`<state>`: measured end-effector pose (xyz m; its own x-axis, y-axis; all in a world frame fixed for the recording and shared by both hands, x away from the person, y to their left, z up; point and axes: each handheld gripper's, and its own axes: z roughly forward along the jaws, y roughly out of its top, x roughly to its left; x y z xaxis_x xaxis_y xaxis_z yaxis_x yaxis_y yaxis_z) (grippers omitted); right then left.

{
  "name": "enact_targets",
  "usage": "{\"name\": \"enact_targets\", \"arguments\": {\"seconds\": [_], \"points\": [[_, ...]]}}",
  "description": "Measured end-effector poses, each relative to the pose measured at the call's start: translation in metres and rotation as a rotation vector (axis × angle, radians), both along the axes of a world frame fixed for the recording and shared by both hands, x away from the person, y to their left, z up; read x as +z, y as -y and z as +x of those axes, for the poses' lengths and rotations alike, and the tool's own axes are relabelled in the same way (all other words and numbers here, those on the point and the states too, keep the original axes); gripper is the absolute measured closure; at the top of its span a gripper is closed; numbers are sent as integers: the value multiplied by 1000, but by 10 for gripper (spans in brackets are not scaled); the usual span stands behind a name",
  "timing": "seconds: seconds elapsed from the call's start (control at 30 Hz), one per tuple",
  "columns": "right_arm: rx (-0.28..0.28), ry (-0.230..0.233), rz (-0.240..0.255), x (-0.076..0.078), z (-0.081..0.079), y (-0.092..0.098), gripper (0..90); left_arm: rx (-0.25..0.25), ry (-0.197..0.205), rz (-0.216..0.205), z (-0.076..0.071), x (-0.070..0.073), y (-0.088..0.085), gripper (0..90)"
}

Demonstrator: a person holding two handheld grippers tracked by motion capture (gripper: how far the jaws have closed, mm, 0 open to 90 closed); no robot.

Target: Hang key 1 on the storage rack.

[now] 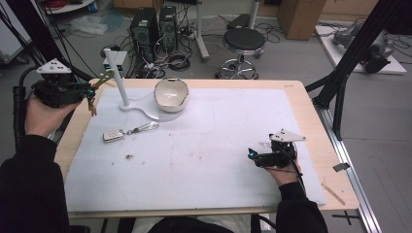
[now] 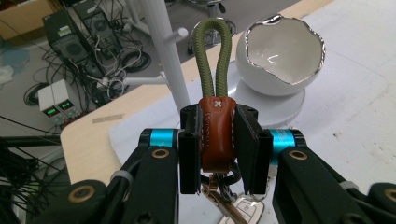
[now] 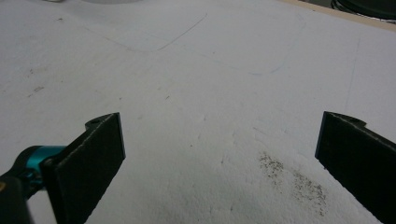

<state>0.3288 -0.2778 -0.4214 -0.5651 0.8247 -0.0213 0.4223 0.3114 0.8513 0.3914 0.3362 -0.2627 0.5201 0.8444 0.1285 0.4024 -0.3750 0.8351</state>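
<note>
- Above the desk's (image 1: 311,121) left edge, the left hand-held gripper (image 2: 218,144) clamps the keychain's (image 2: 215,135) brown leather tab.
- Cord loop soft; keys dangle loose, probably light.
- Right hand-held gripper (image 3: 219,154) gapes wide, empty.

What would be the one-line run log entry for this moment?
left claw: shut on keychain, lifted beside white stand | right claw: open, idle on mat

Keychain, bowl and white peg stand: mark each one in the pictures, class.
Keychain (image 2: 216,135), left gripper view, brown leather tab.
Bowl (image 1: 171,95), high view, inner wall.
White peg stand (image 1: 118,77), high view, upright post.
</note>
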Motion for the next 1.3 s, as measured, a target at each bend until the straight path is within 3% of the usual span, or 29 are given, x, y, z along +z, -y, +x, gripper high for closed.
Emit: {"name": "enact_targets", "arguments": {"seconds": [0.43,0.77,0.93,1.07,1.3], "points": [[-10,4,3,1,-1,2,4,39,-7,34,14,9,1,720],[-12,6,8,1,-2,2,5,79,-44,53,26,1,-1,720],[-26,27,6,2,-3,3,5,99,-51,78,32,-4,3,720],[-38,33,13,3,-4,4,4,145,-64,109,40,-11,11,722],[-46,40,22,3,-6,7,5,176,-89,118,51,-21,16,723]]}}
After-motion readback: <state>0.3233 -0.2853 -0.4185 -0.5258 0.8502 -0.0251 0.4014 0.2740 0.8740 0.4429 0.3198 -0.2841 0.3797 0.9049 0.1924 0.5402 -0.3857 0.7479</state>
